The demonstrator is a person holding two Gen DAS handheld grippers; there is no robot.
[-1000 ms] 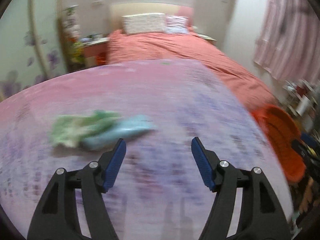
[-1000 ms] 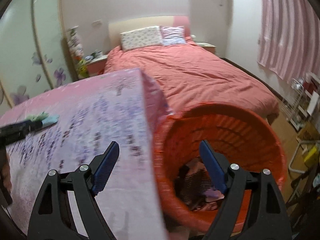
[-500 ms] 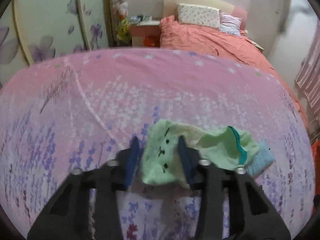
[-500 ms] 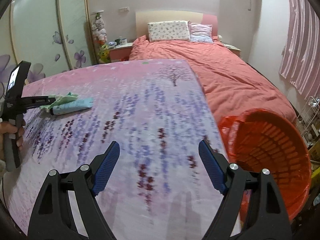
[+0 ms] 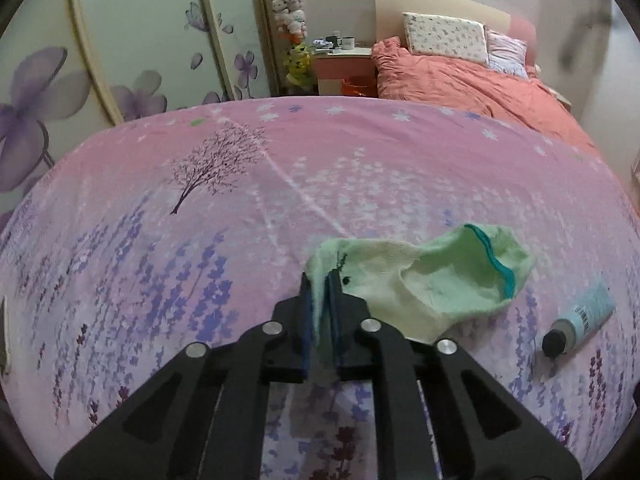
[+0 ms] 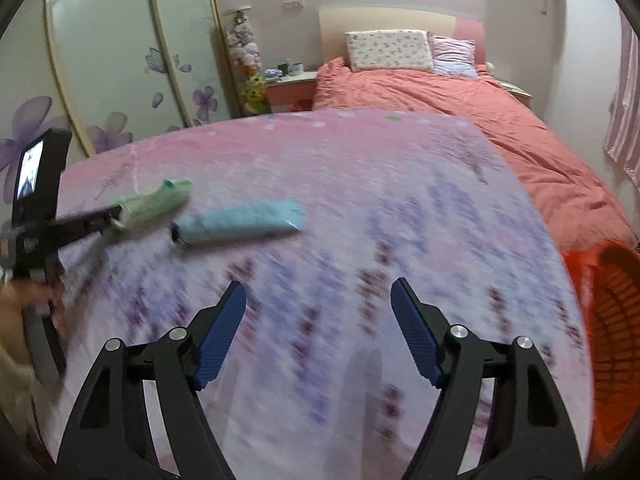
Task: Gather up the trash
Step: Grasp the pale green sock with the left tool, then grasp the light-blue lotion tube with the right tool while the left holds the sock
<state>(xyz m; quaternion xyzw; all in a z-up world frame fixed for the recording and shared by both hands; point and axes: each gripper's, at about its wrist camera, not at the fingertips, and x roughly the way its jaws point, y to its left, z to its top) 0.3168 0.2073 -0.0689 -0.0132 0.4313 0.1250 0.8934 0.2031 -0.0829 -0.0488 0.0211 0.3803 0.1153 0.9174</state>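
A light green sock (image 5: pixel 432 280) with a teal cuff lies on the pink flowered table cover (image 5: pixel 240 208). My left gripper (image 5: pixel 320 304) is shut on the sock's toe end. A light blue tube (image 5: pixel 580 320) with a black cap lies to the right of the sock. In the right wrist view the sock (image 6: pixel 154 202) hangs from the left gripper (image 6: pixel 116 216), slightly lifted, with the tube (image 6: pixel 240 222) beside it. My right gripper (image 6: pixel 316 328) is open and empty, above the cover, nearer than the tube.
An orange basket (image 6: pixel 612 320) stands at the table's right edge. A bed with a coral duvet (image 6: pixel 460 100) lies behind the table. A nightstand (image 5: pixel 340 64) and wardrobe doors (image 5: pixel 120 40) are at the back left.
My left gripper has closed on the sock's toe end. My right gripper has swung left from the basket toward the tube, still open.
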